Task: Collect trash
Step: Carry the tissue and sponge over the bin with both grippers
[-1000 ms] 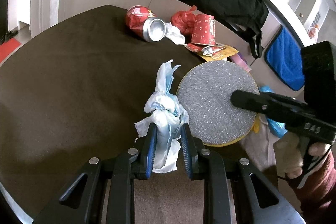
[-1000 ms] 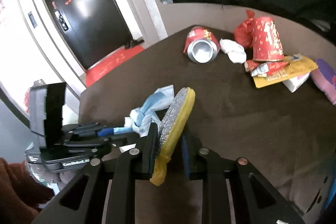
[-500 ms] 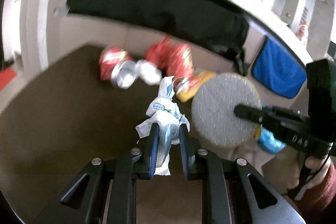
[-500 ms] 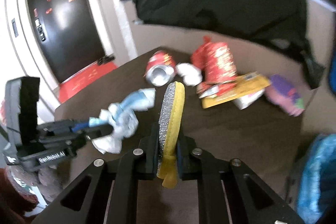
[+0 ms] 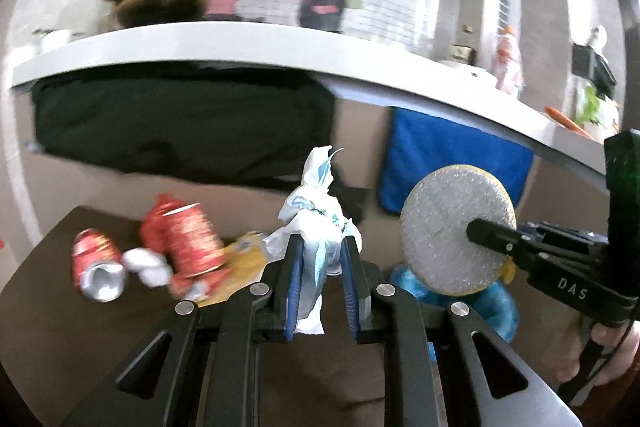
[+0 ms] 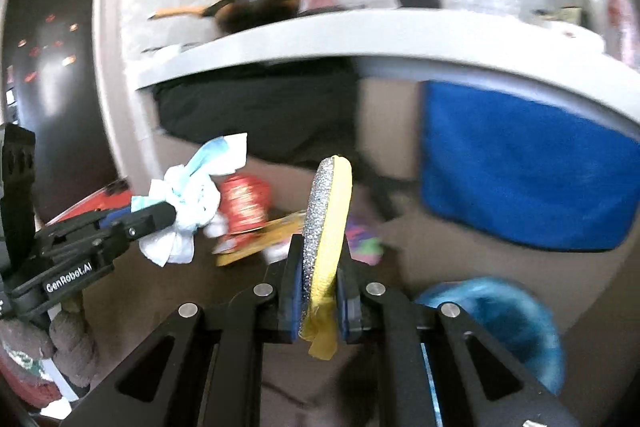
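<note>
Brown table (image 5: 52, 327) fills the lower part of both wrist views, with a grey counter (image 5: 240, 43) running behind it. A black cloth (image 5: 180, 119) hangs under the counter, a blue towel (image 6: 528, 171) to its right. A blue-lined bin (image 6: 504, 323) sits low at the table's right edge (blurred, rim only partly seen).

Right gripper (image 6: 318, 291) is clamped tight on a round scouring pad (image 6: 326, 227), silver face and yellow back, held edge-on and upright above the table. In the left view the same pad (image 5: 456, 231) shows its flat silver face, above the bin.

Left gripper (image 5: 322, 283) is pinched on a crumpled white and blue tissue wad (image 5: 316, 223), the wad standing up between the blue pads (image 5: 295, 283) and off the table. In the right view it (image 6: 192, 203) sticks out of the left tool's tip at left.

Remaining trash lies at the table's far side: red paper cup (image 5: 190, 239) on its side, crushed red can (image 5: 98, 269) left of it, a small white paper ball (image 5: 146, 267) between them, a yellow wrapper (image 5: 240, 255) just right of the cup (all motion-blurred).
</note>
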`<state>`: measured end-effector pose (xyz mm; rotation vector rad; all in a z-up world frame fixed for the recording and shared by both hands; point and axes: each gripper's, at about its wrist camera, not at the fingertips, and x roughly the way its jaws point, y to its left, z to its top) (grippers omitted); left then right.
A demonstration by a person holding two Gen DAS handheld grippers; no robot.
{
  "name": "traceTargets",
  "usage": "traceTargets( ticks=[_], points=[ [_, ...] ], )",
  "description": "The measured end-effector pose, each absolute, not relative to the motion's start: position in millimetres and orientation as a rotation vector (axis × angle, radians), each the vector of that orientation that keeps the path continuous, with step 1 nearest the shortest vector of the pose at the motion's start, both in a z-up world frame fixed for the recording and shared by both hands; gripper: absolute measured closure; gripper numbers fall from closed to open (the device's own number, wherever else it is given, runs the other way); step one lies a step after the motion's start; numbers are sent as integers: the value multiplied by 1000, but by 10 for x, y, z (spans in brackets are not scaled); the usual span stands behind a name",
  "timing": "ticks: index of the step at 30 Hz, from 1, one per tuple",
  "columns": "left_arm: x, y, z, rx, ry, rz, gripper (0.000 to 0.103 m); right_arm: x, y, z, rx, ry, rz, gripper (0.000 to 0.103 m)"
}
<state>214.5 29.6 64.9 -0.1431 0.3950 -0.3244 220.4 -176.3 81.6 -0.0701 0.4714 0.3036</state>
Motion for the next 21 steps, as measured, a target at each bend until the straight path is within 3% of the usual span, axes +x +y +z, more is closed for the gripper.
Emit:
traceTargets(
  ticks=[10, 21],
  points=[
    [2216, -758, 671, -108, 365, -419, 83, 2039, -2715, 831, -45, 448, 117, 90],
    [2295, -1323, 373, -36, 400, -431, 83, 2072, -3202, 471, 7, 474, 46, 90]
  ],
)
